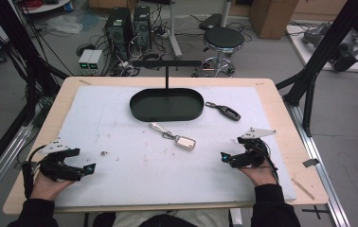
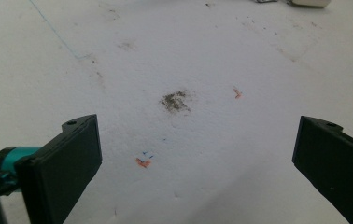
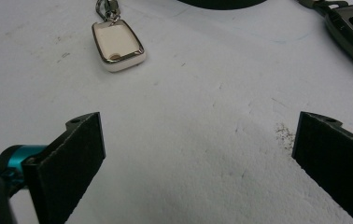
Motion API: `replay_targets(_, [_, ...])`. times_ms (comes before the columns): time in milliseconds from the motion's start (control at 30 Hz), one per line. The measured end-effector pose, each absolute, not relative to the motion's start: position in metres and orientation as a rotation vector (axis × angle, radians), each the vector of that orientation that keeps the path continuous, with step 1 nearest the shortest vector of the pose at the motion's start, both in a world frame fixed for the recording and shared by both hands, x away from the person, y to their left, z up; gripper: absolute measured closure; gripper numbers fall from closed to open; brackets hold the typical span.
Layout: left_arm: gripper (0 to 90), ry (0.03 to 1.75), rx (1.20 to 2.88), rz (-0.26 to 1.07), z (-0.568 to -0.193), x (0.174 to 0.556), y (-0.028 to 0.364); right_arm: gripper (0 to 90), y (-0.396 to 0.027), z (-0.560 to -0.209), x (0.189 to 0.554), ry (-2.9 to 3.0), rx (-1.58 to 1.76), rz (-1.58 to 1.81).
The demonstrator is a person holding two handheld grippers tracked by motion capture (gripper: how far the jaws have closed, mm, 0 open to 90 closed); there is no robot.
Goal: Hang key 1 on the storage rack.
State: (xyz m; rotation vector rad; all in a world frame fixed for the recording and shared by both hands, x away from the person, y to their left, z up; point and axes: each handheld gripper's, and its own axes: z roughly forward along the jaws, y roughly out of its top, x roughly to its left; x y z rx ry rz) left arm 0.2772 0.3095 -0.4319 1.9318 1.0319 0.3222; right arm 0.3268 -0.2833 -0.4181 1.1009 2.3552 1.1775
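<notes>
2 grippers idle, jaws apart, empty.
Left gripper (image 1: 88,170) and right gripper (image 1: 224,157) sat near mat's (image 1: 120,123) front edge; white fob (image 1: 185,142) could skid if nudged.

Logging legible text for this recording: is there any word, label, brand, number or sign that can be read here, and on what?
None can be read.
Dark key fob: pale lettering at the frame's right edge in the right gripper view, cut off and too blurred to read.
White key fob: no marking visible.
Black tray: no label visible.
White mat: orange and blue pen marks and stains, not characters.
</notes>
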Motion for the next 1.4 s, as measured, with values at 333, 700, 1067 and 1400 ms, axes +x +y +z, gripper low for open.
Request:
replay_targets(333, [1.8,1.028,1.939,0.32,-0.433,0.277,0.308,1.8,-0.267,-0.403,0.344,2.403,1.062,1.134])
replay_targets(700, [1.8,1.021,1.938,0.315,-0.433,0.277,0.309,1.8,-0.239,-0.381,0.361,2.465,0.986,1.082])
replay_targets(1067, [1.8,1.019,1.925,0.302,-0.433,0.278,0.311,1.7,-0.199,-0.375,0.38,2.558,0.923,1.011])
replay_targets(1400, [1.8,1.015,1.919,0.3,-0.433,0.279,0.312,1.7,-0.174,-0.375,0.392,2.599,0.897,0.965])
